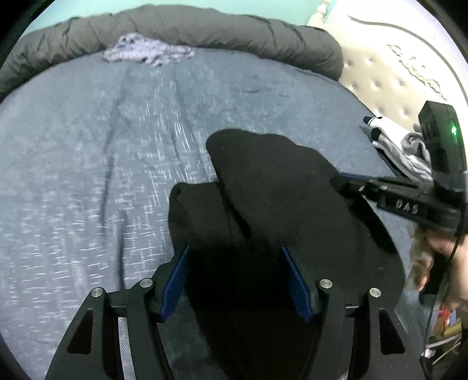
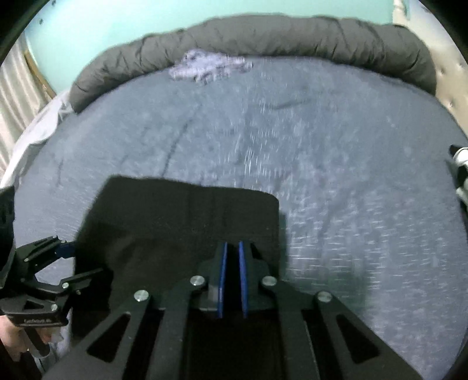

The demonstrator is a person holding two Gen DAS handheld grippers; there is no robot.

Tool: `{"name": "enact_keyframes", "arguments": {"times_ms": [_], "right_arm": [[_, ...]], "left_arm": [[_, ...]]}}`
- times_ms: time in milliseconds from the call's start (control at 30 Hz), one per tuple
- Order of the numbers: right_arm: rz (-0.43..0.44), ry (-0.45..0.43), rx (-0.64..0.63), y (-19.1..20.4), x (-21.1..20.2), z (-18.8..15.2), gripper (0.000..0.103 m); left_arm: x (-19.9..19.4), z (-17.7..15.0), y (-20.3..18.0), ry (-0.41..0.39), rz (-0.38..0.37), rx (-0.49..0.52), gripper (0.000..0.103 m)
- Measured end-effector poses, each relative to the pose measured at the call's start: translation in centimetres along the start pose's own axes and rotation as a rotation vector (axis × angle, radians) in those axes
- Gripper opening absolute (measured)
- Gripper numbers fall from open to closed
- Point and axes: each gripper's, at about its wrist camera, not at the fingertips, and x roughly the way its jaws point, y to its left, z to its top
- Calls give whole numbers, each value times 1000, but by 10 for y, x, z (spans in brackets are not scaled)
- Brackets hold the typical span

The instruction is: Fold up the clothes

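Observation:
A black garment (image 1: 278, 190) lies folded on the grey-blue bed sheet (image 1: 87, 175). In the right wrist view the black garment (image 2: 175, 219) shows as a flat rectangle with one rounded corner. My left gripper (image 1: 234, 250) is open, its blue pads wide apart on either side of the cloth's near part. My right gripper (image 2: 232, 245) is shut on the garment's near edge, with dark cloth in the thin gap between its pads. The right gripper (image 1: 339, 181) also comes in from the right in the left wrist view. The left gripper (image 2: 83, 261) stands open at the garment's left edge.
A rolled dark grey duvet (image 1: 219, 26) runs along the far side of the bed. A pale patterned garment (image 1: 146, 51) lies crumpled in front of it. Folded white, grey and black clothes (image 1: 400, 149) sit at the right by a cream tufted headboard (image 1: 380, 73). A person's hand (image 1: 444, 263) holds the right gripper.

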Motion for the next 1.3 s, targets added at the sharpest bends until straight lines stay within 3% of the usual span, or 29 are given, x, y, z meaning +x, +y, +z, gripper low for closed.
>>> {"name": "enact_keyframes", "arguments": {"times_ms": [100,300,433,767,1033,1100,1300], "right_arm": [[18,-36,-10,3,-33,-13,6],[47,-11,-32,11,-61,-54,6],[46,49,-33,12,-54,-78,6],[20,73,-24,5,-28,-98,6],[126,-20,2,-6,-71,-98,6],[137,0,-38,3,-73,-105,6],[63,50,-92,9,-48,-121,6]], "left_arm": [[-10,-4,-6,-3,1,4,67],[-25,-22,-30,13,2,30,67],[-25,-32,-48,32,2,40,67],[-5,-49,-57,82,52,49,67],[-15,-53,-52,45,40,34,67],[-21,-55,-50,35,39,26,67],[-31,-64,-38,39,31,-34,67]]}}
